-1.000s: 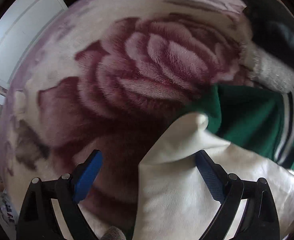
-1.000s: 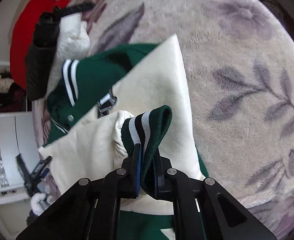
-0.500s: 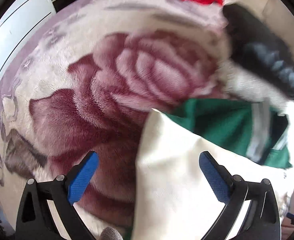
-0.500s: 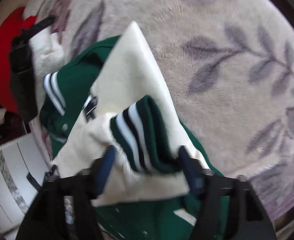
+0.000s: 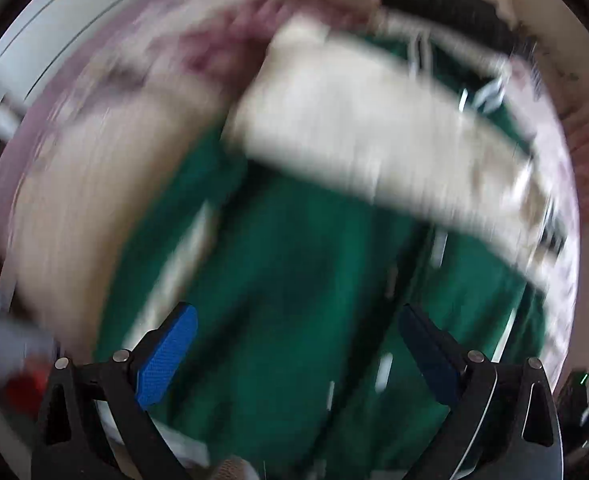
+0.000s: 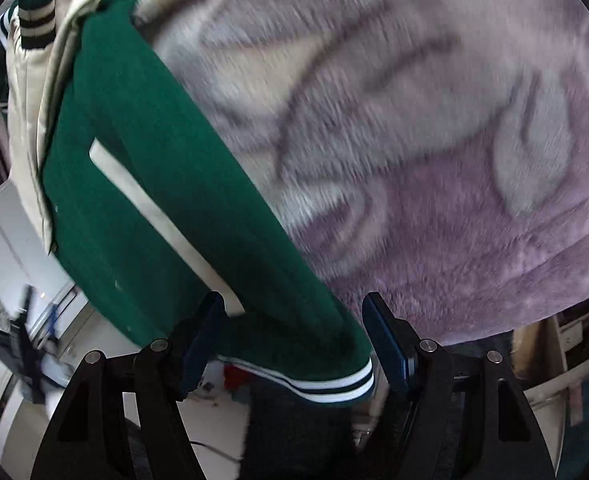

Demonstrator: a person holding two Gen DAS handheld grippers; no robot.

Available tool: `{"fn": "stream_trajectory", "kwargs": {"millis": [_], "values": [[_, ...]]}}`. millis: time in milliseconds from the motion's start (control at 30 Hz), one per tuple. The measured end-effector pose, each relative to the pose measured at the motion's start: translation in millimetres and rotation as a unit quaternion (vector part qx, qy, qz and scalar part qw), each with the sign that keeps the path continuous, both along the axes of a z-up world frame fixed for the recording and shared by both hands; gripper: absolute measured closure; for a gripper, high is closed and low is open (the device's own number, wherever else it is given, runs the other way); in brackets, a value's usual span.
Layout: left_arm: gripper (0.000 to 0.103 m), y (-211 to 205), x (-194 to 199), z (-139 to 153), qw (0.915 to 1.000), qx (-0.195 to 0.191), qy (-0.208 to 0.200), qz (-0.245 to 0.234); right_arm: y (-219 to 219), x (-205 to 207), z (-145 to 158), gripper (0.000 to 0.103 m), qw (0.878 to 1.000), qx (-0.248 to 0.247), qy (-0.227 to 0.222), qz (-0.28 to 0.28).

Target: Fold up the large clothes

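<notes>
my left tool is spread wide with nothing between its blue pads — the green jacket lies blurred beneath it, a cream sleeve folded across the chest. my right tool also stands apart, the jacket's striped hem lying between its pads, ungripped, on the floral blanket — no containers show.
</notes>
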State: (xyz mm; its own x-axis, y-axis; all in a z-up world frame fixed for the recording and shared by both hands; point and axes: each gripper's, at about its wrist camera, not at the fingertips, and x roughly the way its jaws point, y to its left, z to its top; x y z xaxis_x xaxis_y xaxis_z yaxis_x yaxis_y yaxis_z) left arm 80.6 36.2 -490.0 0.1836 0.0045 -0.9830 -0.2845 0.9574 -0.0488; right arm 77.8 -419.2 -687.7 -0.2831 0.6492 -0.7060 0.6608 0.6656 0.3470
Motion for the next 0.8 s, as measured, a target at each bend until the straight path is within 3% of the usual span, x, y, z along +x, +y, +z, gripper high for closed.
{"fn": "stream_trajectory", "kwargs": {"millis": [67, 133, 233, 267, 333, 367, 400, 433, 467, 500, 533, 567, 633, 733, 800], "values": [[0.0, -8.8, -43.7, -14.5, 0.9986, -0.002, 0.034, 0.041, -5.1, -9.5, 2.0, 0.029, 0.999, 0.029, -0.016, 0.017], [0.0, -9.1, -92.3, -38.4, 0.9915, -0.033, 0.052, 0.114, -11.6, -14.0, 6.5, 0.029, 0.998, 0.044, -0.036, 0.042], [0.001, -5.7, -145.1, -73.1, 0.9609, -0.13, 0.063, 0.236, -21.9, -19.6, 5.0, 0.029, 0.995, 0.055, -0.047, 0.067], [0.001, -6.2, -160.5, -84.2, 0.9436, -0.175, 0.048, 0.277, -23.9, -21.9, 1.3, 0.029, 0.995, 0.06, -0.046, 0.07], [0.001, -8.4, -171.9, -94.0, 0.924, -0.212, 0.013, 0.318, -24.1, -25.1, -4.4, 0.029, 0.994, 0.069, -0.043, 0.071], [0.007, -9.5, -172.6, -96.4, 0.9199, -0.218, 0.0, 0.326, -22.5, -26.3, -6.7, 0.029, 0.993, 0.075, -0.045, 0.076], [0.016, -11.9, -171.3, -99.4, 0.9185, -0.212, -0.009, 0.334, -18.3, -24.2, -8.7, 0.029, 0.992, 0.077, -0.048, 0.082], [0.054, -14.8, -167.9, -102.0, 0.9201, -0.202, -0.014, 0.335, -14.2, -25.4, -9.3, 0.029, 0.991, 0.079, -0.054, 0.09], [0.079, -17.4, -164.6, -103.8, 0.924, -0.183, -0.007, 0.335, -10.8, -26.4, -10.2, 0.03, 0.99, 0.081, -0.06, 0.1], [0.082, -18.9, -163.4, -103.1, 0.9265, -0.17, -0.01, 0.336, -5.7, -28.0, -11.3, 0.034, 0.989, 0.083, -0.064, 0.106], [0.095, -20.1, -167.1, -100.0, 0.9278, -0.157, -0.018, 0.338, -2.4, -28.1, -10.9, 0.046, 0.987, 0.086, -0.071, 0.112], [0.095, -19.2, -171.1, -95.2, 0.9275, -0.149, -0.033, 0.341, 0.1, -24.8, -8.6, 0.088, 0.986, 0.077, -0.08, 0.12], [0.095, -18.4, -176.3, -92.7, 0.9285, -0.149, -0.047, 0.337, 4.5, -27.2, -5.9, 0.091, 0.986, 0.068, -0.091, 0.126], [0.095, -19.4, -179.7, -92.9, 0.9327, -0.147, -0.046, 0.326, 15.1, -25.6, 0.7, 0.092, 0.979, 0.04, -0.09, 0.18], [0.095, -17.6, -183.7, -82.7, 0.932, -0.152, -0.051, 0.325, 19.9, -8.5, 7.6, 0.087, 0.972, 0.04, -0.073, 0.22]]}}
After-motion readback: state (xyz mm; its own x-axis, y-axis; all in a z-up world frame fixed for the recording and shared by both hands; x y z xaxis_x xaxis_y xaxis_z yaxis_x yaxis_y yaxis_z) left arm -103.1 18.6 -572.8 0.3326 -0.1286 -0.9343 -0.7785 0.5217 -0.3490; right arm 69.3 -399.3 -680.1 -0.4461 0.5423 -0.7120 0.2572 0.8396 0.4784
